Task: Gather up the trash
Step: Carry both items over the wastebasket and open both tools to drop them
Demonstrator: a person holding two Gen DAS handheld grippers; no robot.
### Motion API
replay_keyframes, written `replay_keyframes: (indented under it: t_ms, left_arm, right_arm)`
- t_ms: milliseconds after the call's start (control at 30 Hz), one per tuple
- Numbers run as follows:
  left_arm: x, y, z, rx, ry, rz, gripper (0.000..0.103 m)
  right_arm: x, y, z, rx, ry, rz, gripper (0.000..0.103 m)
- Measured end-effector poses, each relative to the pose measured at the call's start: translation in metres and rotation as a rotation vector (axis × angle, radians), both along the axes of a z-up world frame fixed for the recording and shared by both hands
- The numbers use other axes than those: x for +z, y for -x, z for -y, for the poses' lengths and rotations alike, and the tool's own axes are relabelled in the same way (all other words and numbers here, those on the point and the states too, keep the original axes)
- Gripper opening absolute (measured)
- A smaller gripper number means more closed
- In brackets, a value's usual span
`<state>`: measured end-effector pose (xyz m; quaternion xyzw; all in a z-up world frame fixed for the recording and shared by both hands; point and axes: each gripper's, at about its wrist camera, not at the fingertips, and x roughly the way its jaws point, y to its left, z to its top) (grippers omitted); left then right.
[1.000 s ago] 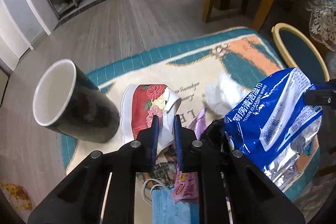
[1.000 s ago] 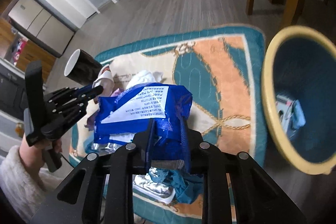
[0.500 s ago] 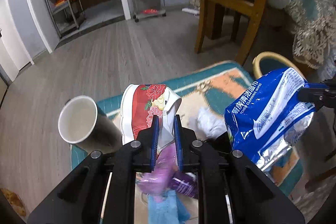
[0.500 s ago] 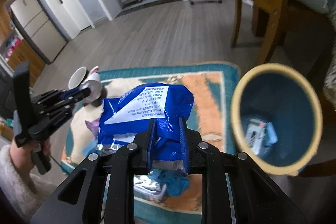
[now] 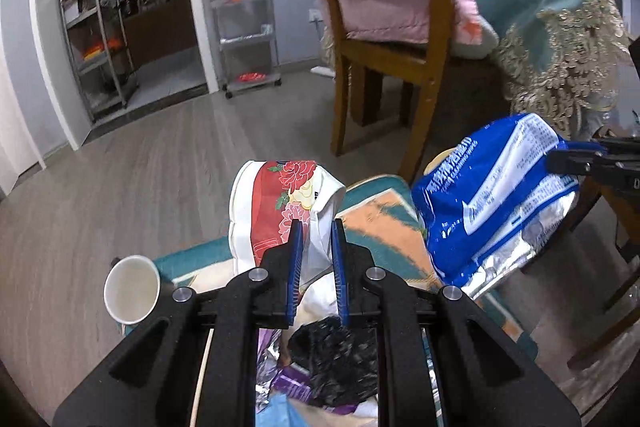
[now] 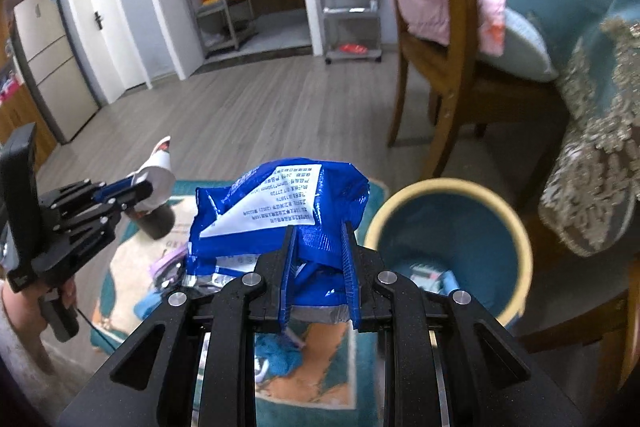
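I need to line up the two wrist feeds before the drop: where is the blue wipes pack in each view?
Left wrist view: blue wipes pack hangs at right, pinched by the right gripper reaching in from the right edge.
Right wrist view: centre, clamped between that gripper's own fingers.
Shared landmark: the yellow-rimmed bin, right of the pack here; only a sliver of rim shows in the left view.

Right gripper (image 6: 318, 227): jaws clamped on blue wipes packet (image 6: 276, 211). Bin (image 6: 516, 227): just right of packet, off rug's (image 6: 304, 379) right edge. Left gripper (image 6: 138, 187): pinching crushed cup (image 6: 158, 167).
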<state>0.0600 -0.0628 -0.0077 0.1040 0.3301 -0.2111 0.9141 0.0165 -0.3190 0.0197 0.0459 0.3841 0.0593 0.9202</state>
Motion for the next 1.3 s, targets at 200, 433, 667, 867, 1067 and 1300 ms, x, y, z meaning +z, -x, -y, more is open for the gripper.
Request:
replay_keyframes:
  t_ms: [200,433,667,867,1067,1300]
  left_arm:
    - [0.007,0.005,0.016,-0.027,0.015,0.012,0.014]
    - [0.006,0.007,0.045,-0.072,0.013,0.017,0.014]
    - [-0.008,0.005,0.088,-0.134,-0.016,-0.002,0.014]
    - [-0.018,0.001,0.130,-0.182,-0.011,-0.025,0.014]
    - [-0.033,0.005,0.164,-0.232,-0.024,-0.045,0.014]
    - [-0.051,0.005,0.194,-0.269,-0.014,-0.091,0.014]
  right_arm:
    - [-0.001,-0.002,0.022,-0.046,-0.004,0.008,0.023]
    - [-0.004,-0.006,0.061,-0.110,-0.020,0.012,0.023]
    - [-0.012,-0.003,0.101,-0.197,-0.037,0.005,0.023]
    - [-0.029,-0.001,0.141,-0.299,-0.042,-0.025,0.023]
    - [-0.042,0.003,0.170,-0.395,-0.023,-0.048,0.023]
    - [-0.057,0.010,0.192,-0.507,-0.010,-0.075,0.023]
